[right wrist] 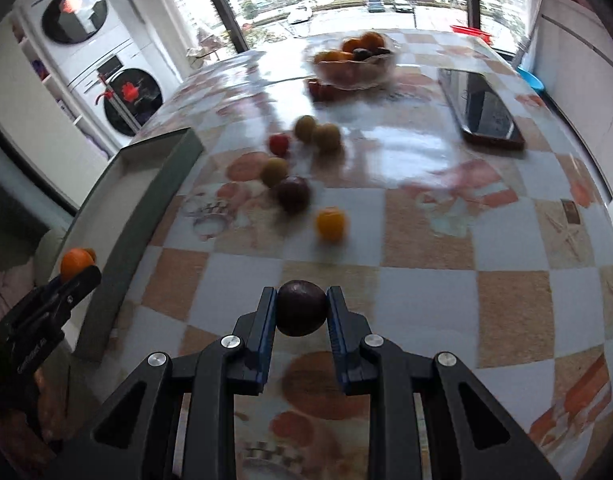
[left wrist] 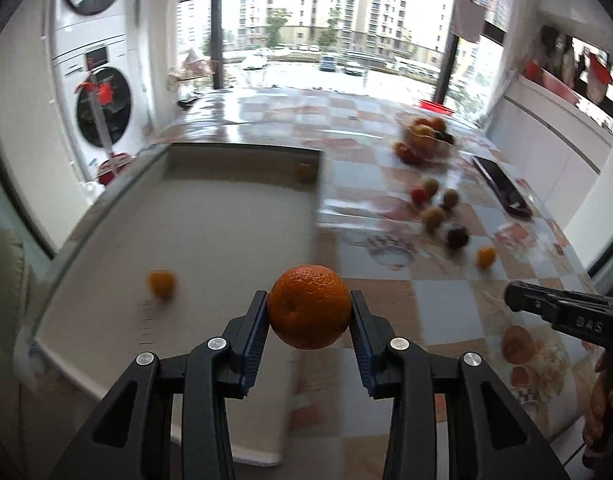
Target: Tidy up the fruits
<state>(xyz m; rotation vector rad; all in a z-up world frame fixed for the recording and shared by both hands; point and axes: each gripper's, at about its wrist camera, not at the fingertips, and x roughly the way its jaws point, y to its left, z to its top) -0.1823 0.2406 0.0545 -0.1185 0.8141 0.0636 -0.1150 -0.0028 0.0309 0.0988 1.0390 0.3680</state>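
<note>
I am pinching an orange (left wrist: 309, 306) in my left gripper (left wrist: 309, 316) above the tray's (left wrist: 242, 148) right edge, and a dark plum (right wrist: 301, 308) in my right gripper (right wrist: 301, 316) over the table's (right wrist: 506, 320) near edge. Loose fruits (right wrist: 294, 168) are lying mid-table; a fruit bowl (right wrist: 354, 68) is sitting toward the far edge.
</note>
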